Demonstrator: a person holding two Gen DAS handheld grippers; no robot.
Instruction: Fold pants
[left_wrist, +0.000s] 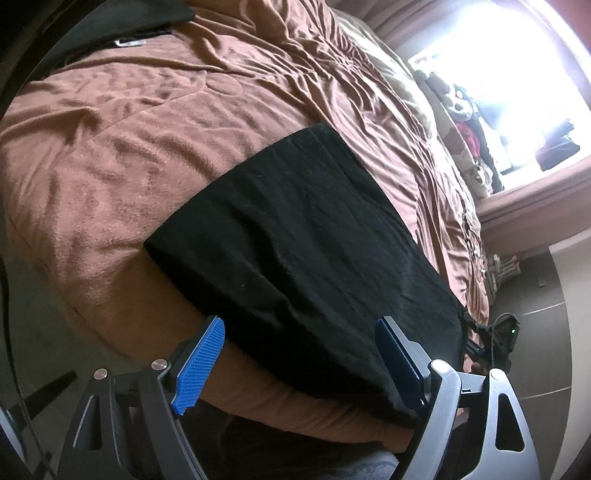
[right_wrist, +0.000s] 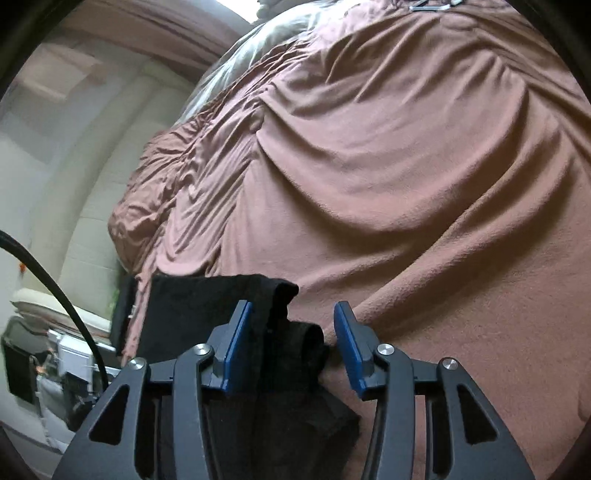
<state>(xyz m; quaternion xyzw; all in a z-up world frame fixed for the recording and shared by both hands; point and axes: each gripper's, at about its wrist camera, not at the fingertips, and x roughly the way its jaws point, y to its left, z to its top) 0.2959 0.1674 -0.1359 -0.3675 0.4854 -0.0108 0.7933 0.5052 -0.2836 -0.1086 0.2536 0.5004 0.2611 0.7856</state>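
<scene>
Pants (left_wrist: 295, 240): black, lying flat on the brown bed (left_wrist: 110, 166), near edge draped over the mattress side at 6 o'clock. Left gripper (left_wrist: 301, 341) fingers spread, gripping nothing; right gripper (right_wrist: 293, 334) fingers spread astride a bunched corner at 7 o'clock. Judged mid-fold; next, pinch the near edge, carry toward 12. Waistband or hem: cannot tell. Far layers hidden.

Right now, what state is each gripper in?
Left gripper: open, straddling the edge of the black pants, holding nothing.
Right gripper: open, pants fabric bunched between its fingers, not clamped.
</scene>
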